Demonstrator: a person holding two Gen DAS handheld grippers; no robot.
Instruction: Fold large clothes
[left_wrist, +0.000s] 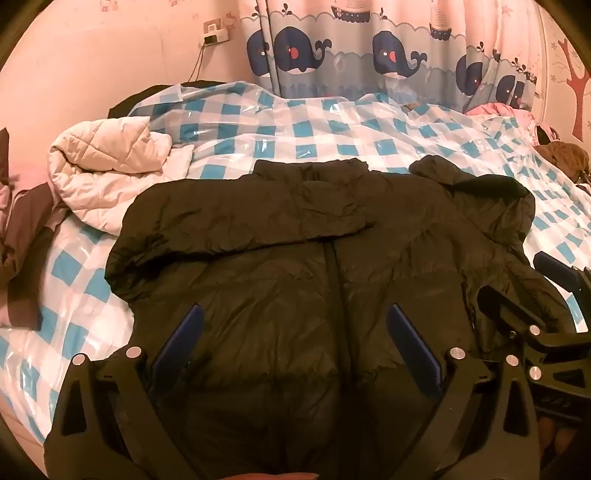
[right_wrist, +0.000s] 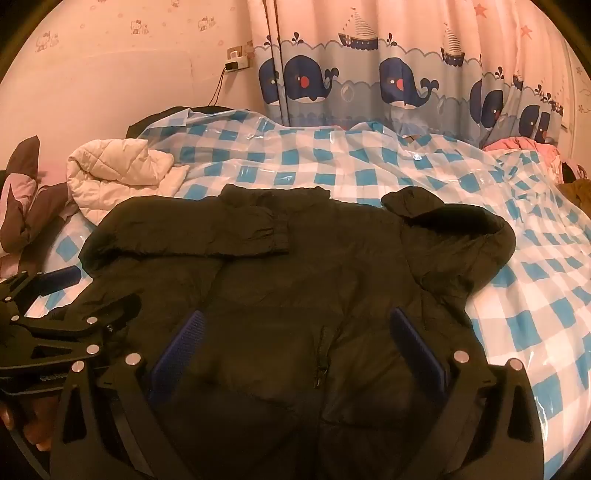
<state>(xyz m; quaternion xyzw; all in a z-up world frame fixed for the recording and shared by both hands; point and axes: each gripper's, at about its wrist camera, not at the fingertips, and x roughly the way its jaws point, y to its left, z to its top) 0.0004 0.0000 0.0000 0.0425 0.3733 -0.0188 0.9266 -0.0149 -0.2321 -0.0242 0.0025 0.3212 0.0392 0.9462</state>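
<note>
A black puffer jacket (left_wrist: 295, 229) (right_wrist: 295, 266) lies front up on the bed, zipper closed, collar toward the curtain. Its left sleeve (left_wrist: 258, 218) (right_wrist: 207, 232) is folded across the chest. The other sleeve (left_wrist: 480, 192) (right_wrist: 461, 221) bends up at the right, with its cuff pointing toward the collar. My left gripper (left_wrist: 295, 332) (right_wrist: 85, 291) hovers open over the jacket's lower left part with nothing between its blue pads. My right gripper (right_wrist: 299, 336) (left_wrist: 532, 284) stands open over the lower right part, near a pocket zipper, also with nothing held.
A glossy blue-and-white checked sheet (left_wrist: 332, 122) (right_wrist: 369, 162) covers the bed. A white quilted jacket (left_wrist: 107, 173) (right_wrist: 118, 170) is bunched at the back left, beside a brown-and-pink garment (left_wrist: 22, 236) (right_wrist: 22, 206). Pink clothes (left_wrist: 498, 110) lie at the far right. A whale curtain (left_wrist: 369, 55) hangs behind.
</note>
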